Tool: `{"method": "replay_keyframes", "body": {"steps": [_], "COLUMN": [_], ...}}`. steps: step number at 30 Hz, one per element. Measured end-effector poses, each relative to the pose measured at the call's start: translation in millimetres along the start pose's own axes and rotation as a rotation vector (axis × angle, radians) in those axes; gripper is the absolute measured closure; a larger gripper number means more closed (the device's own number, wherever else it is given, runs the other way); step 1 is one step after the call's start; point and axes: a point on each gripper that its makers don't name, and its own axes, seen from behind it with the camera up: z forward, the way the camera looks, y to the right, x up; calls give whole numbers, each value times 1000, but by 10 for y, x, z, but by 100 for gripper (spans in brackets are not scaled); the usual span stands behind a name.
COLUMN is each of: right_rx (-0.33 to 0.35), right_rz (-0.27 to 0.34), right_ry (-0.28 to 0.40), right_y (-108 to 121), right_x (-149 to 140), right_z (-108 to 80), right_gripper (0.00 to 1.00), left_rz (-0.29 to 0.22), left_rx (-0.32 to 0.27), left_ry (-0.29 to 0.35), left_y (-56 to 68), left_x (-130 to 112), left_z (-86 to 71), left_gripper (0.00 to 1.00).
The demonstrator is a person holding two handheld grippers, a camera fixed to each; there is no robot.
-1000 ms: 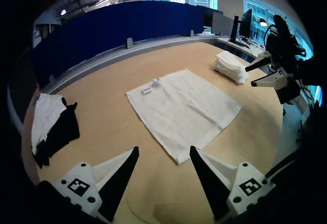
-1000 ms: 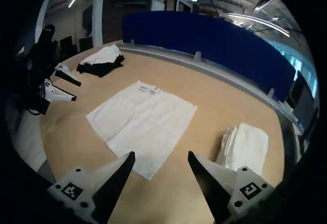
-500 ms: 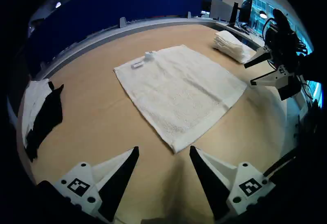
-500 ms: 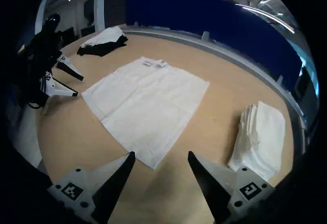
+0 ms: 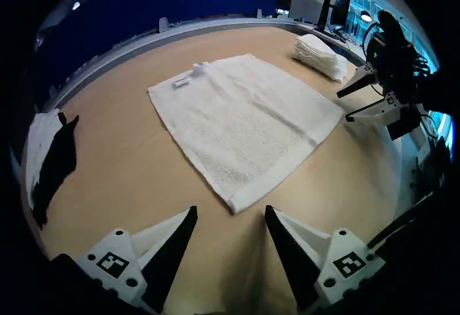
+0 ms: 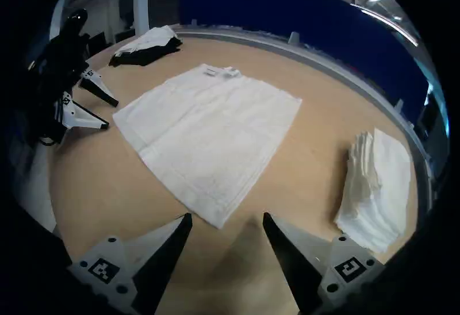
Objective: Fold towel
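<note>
Left gripper view shows the towel (image 5: 241, 119) flat on the surface (image 5: 115, 160), my left tongs (image 5: 230, 210) and right tongs (image 5: 343, 107) both released, each just short of a near-edge corner; I judge this the approach step, and next I must pinch both corners.

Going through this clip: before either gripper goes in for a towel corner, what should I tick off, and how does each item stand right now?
1. Towel spread flat on the table, no fold made: ok.
2. Left gripper open, with a near towel corner lined up between its fingers: ok.
3. Right gripper open, with another near corner just ahead of its fingers: ok.
4. Stack of folded towels lies apart from the flat towel: ok.
5. Dark and white clothes lie apart from the towel: ok.
6. How high the fingers are above the cloth: cannot tell.
</note>
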Motion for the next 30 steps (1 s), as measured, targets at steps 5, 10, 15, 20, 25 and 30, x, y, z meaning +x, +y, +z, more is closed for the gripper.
{"method": "replay_keyframes", "body": {"steps": [5,10,15,20,25,30], "right_rx": [10,31,41,43,43,39], "right_rz": [0,5,6,13,19,27], "right_ry": [-6,-7,-10,-15,-15,-11], "right_y": [-25,-75,-108,-106,-99,-109], "right_x": [-39,-43,-35,-24,-20,-14], "right_z": [30,41,44,43,39,38], "right_gripper": [21,36,59,78,84,88], "left_rz": [10,12,5,14,28,38], "left_rx": [5,17,29,35,37,42], "left_ry": [-3,-12,-21,-30,-33,-31], "left_y": [6,-18,-47,-42,-15,25], "left_x": [23,41,37,37,35,53], "left_z": [20,27,39,56,70,71], "left_gripper": [24,32,43,51,81,91]}}
